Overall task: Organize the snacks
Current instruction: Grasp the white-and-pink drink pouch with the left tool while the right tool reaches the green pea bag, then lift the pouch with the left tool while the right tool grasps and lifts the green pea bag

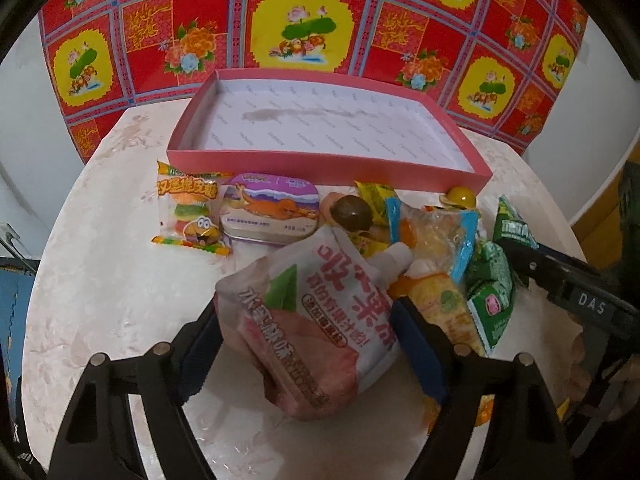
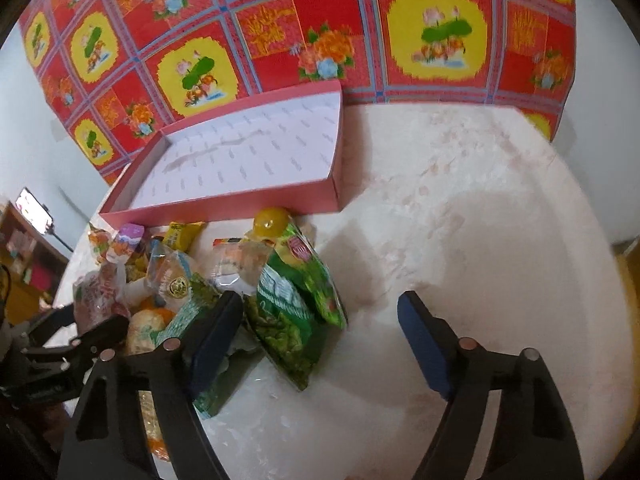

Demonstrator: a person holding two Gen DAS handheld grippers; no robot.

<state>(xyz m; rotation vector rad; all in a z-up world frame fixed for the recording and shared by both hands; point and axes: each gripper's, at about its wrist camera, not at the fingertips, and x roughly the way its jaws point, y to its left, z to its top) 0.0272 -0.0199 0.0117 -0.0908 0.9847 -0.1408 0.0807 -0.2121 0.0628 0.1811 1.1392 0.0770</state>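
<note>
The pink jelly pouch (image 1: 316, 316) sits clamped between the left gripper's (image 1: 308, 344) blue pads. Beyond its fingertips lies the pink box (image 1: 320, 164) on the pale table (image 1: 100, 280), ahead of the snack pile. The right gripper (image 2: 320, 340) stands spread wide, holding nothing, green packets (image 2: 296, 312) just inside its left finger.

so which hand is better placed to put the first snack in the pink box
Left. Its gripper already brackets the pink jelly pouch, with the box straight ahead. The right gripper is open with only green packets partly between its fingers.
</note>
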